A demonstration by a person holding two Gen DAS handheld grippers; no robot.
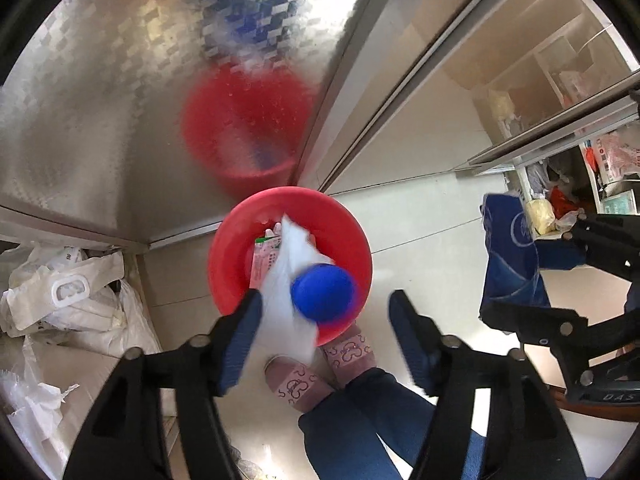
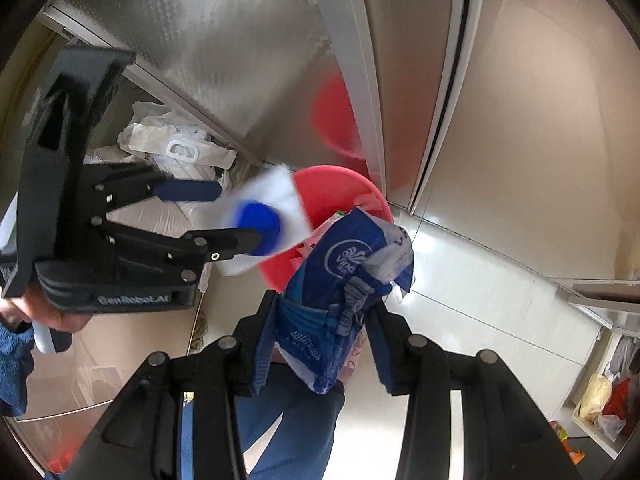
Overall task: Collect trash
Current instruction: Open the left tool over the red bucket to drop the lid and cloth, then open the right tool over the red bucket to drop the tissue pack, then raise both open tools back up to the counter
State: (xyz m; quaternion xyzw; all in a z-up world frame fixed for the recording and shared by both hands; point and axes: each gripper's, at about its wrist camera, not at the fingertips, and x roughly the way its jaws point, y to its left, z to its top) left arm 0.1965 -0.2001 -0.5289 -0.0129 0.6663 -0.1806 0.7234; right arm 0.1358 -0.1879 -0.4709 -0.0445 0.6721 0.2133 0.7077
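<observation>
Red bin (image 1: 348, 236) holding pink carton (image 1: 262, 258), white bottle (image 1: 292, 304) above

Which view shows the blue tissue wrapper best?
The right wrist view: the blue tissue wrapper fills the centre, its logo readable, clamped in the right hand-held gripper. The left wrist view shows it small, at the right edge.

Red bin (image 1: 236, 240): glossy smooth plastic. Blue wrapper (image 2: 340, 276): crinkled shiny plastic film. Cabinet panel (image 1: 100, 100): embossed brushed metal. Floor (image 1: 424, 240): glossy tile.
</observation>
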